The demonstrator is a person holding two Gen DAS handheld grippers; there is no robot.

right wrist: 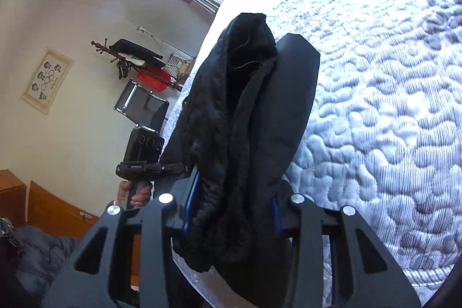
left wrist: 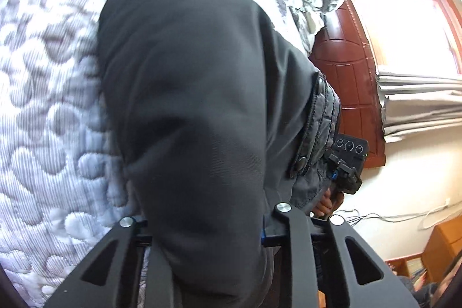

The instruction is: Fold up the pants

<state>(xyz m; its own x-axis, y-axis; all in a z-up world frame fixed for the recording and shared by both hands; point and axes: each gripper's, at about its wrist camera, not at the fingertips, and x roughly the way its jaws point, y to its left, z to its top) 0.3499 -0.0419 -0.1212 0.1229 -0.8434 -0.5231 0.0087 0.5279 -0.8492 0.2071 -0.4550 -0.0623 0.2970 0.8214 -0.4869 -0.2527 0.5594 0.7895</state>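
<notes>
Both tools, left (left wrist: 202, 224) and right (right wrist: 231, 207), clamp the dark pants (left wrist: 187, 77).

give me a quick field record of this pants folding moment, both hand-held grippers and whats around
garment: dark pants, bunched and lifted off the surface
left hand-held gripper: shut on the pants, cloth filling the space between its fingers
right hand-held gripper: shut on the pants, fleecy inner lining showing
surface: bed with white quilted cover
person: hand on a gripper handle, grey quilted jacket sleeve
background: wooden door, window with curtains, wall poster
fold state: cannot tell
</notes>
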